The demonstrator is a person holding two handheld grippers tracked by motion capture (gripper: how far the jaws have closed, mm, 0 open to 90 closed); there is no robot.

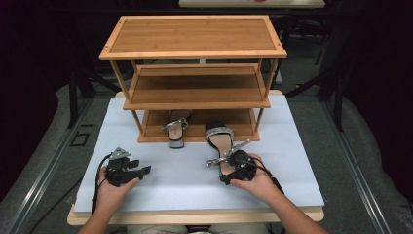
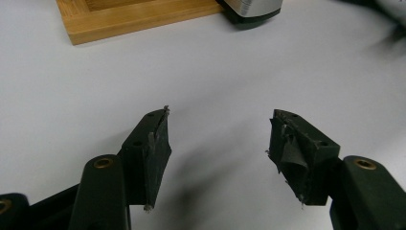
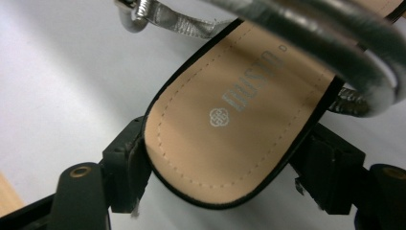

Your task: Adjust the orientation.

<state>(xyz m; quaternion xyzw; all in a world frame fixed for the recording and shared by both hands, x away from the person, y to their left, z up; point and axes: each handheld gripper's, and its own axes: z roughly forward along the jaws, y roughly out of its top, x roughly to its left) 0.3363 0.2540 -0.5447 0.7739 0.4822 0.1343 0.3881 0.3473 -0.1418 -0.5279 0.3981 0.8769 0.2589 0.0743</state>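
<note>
A: Right claw (image 3: 225, 191): what does it do at the heel of the sandal (image 3: 230, 124)?
B: Its jaws straddle the rounded heel end of the insole, one on each side, spread wide. Whether the pads press on the edge cannot be told; they look just clear of it, so the sandal probably rests on the worktop (image 1: 185, 180) rather than in a grip.

A: Why that end?
B: Judged from the layout, the toe faces the rack (image 1: 195, 78), so a heel hold would let the shoe slide forward onto the bottom shelf (image 1: 238, 122).

A: And the left claw (image 2: 218, 143)?
B: Open, empty, low over bare worktop, left of the work and well apart from it.

A: What lies around?
B: A second sandal (image 1: 176, 129) sits on the bottom shelf, its heel overhanging the front edge. The silver ankle strap (image 3: 335, 43) arches close above the right claw and could snag; the rack's right post (image 1: 256, 119) narrows the free space beside the first shoe.
</note>
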